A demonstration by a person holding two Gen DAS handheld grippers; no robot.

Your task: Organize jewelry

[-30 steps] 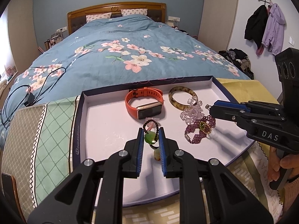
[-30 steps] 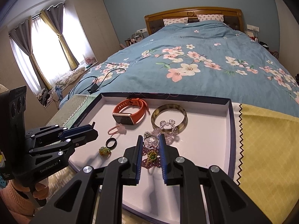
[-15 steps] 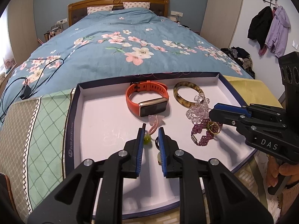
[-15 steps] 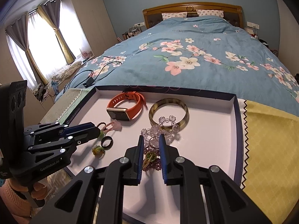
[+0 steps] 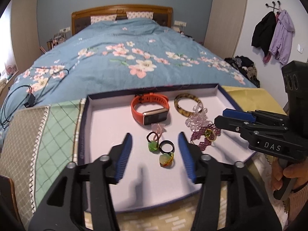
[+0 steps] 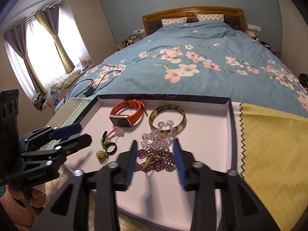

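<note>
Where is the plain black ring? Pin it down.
The plain black ring lies in the white tray, between the open left gripper's fingertips, touching the green bead charm.

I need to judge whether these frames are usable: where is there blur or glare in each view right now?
Left wrist view: left hand-held gripper fingers smeared by motion blur, black ring and tray fairly sharp. Right wrist view: right hand-held gripper fingers equally blurred, window blown out; purple bracelet readable. Both show fisheye bending.
</note>
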